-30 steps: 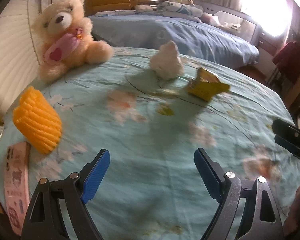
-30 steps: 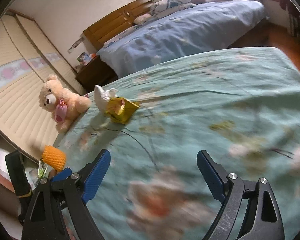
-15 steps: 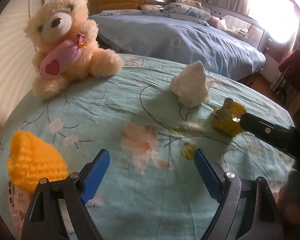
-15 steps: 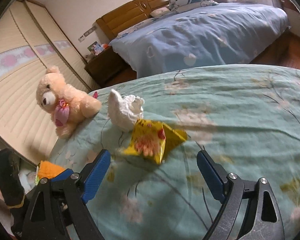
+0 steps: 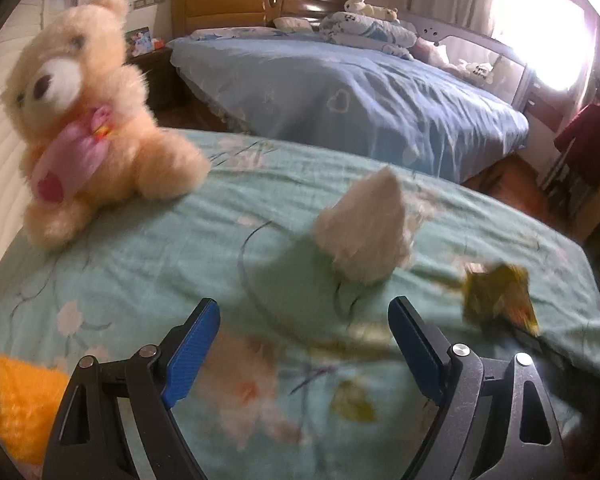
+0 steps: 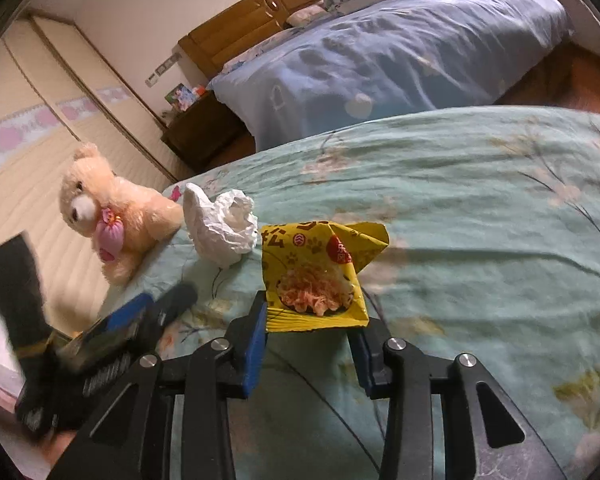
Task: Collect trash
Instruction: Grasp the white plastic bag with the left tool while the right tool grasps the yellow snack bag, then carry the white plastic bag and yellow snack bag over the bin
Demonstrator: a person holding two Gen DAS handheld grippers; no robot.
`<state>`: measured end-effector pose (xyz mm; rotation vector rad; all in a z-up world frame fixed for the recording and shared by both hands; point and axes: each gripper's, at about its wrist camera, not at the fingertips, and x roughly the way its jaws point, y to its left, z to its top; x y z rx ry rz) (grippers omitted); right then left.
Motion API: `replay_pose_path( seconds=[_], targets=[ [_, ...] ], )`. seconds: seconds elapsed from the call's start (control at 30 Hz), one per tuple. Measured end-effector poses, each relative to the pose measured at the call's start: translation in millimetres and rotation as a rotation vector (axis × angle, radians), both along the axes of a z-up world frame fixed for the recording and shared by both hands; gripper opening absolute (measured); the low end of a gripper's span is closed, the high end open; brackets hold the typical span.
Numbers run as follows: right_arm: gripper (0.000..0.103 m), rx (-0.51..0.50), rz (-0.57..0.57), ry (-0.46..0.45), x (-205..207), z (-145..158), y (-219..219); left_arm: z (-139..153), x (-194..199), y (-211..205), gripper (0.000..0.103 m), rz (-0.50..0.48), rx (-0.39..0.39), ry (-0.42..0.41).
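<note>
The right gripper (image 6: 308, 334) is seen with its blue-padded fingers (image 6: 254, 344) drawn in on the lower edge of a yellow snack wrapper (image 6: 320, 276); the jaws have just been closing, and the wrapper's bottom seam is clamped between the pads. The wrapper is a crinkled, glossy foil pouch, roughly triangular where it is folded, printed with paw marks, a red badge and a picture of shredded food. In the left wrist view the same wrapper (image 5: 498, 298) is shown blurred at the right.

The left gripper (image 5: 304, 344) is held with its ribbed blue fingers (image 5: 192, 350) wide apart, nothing between them; only the bedspread is framed by them.

Just beyond the wrapper a crumpled white tissue (image 6: 220, 226) is set on the bedspread, its surface creased into sharp folds and peaked like a cone (image 5: 364, 228). It is close beside the wrapper; whether the two touch cannot be told.

Both pieces of trash are carried by a bed with a pale green bedspread (image 6: 480, 208), a soft, lightly wrinkled cloth printed with blossoms and thin branches. At its far left edge a fluffy cream teddy bear (image 5: 84, 120) is seated, a pink satin pouch at its chest. A fuzzy, ridged orange object (image 5: 20, 404) is seen at the near left corner. Behind, a second bed with a blue quilt (image 5: 352, 92) and wooden headboard is visible.
</note>
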<state>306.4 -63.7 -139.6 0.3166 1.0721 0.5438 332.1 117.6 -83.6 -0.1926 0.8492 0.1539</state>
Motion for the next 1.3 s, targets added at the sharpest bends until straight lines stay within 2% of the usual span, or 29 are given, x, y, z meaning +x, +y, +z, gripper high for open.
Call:
replay_pose_path(
  seconds=[0.23, 0.3, 0.4, 0.47, 0.5, 0.53, 0.57, 0.67, 0.73, 0.83, 0.97, 1.1, 1.2, 1.3],
  targets=[
    [0.038, -0.050, -0.056, -0.049, -43, 6, -62, -11, 41, -14, 0.086, -0.019, 0.005, 0.002],
    [0.038, -0.022, -0.074, -0.041, -52, 7, -81, -12, 48, -19, 0.086, -0.027, 0.011, -0.012],
    [0.038, -0.034, -0.076, -0.069, -57, 12, -95, -19, 55, -24, 0.084, -0.038, 0.039, 0.001],
    [0.038, -0.004, -0.077, -0.047, -54, 9, -101, -21, 58, -25, 0.063, -0.050, 0.030, 0.007],
    [0.038, 0.012, -0.082, -0.030, -52, 7, -104, -22, 59, -25, 0.059, -0.058, 0.022, 0.014],
    [0.038, 0.019, -0.083, -0.022, -51, 6, -105, -25, 61, -24, 0.045, -0.067, 0.009, 0.021],
    [0.038, 0.022, -0.084, -0.018, -51, 5, -106, -26, 63, -23, 0.038, -0.074, -0.007, 0.027],
    [0.038, -0.003, -0.071, -0.026, -51, 6, -102, -27, 67, -24, 0.033, -0.071, -0.001, 0.035],
    [0.037, -0.029, -0.052, -0.032, -52, 7, -99, -25, 67, -33, 0.032, -0.086, 0.031, 0.043],
    [0.037, -0.053, -0.036, -0.044, -60, 9, -102, -18, 60, -51, 0.031, -0.141, 0.011, 0.037],
    [0.037, -0.094, -0.070, -0.067, -77, 16, -120, -5, 39, -90, 0.031, -0.247, 0.021, 0.011],
    [0.037, -0.182, -0.109, -0.086, -104, 31, -147, 4, 16, -126, 0.031, -0.340, 0.014, 0.004],
    [0.037, -0.222, -0.169, -0.065, -127, 42, -176, 3, -10, -155, 0.031, -0.425, 0.109, 0.030],
    [0.037, -0.226, -0.211, -0.077, -144, 48, -191, -8, -34, -174, 0.031, -0.493, 0.149, 0.097]
  ],
)
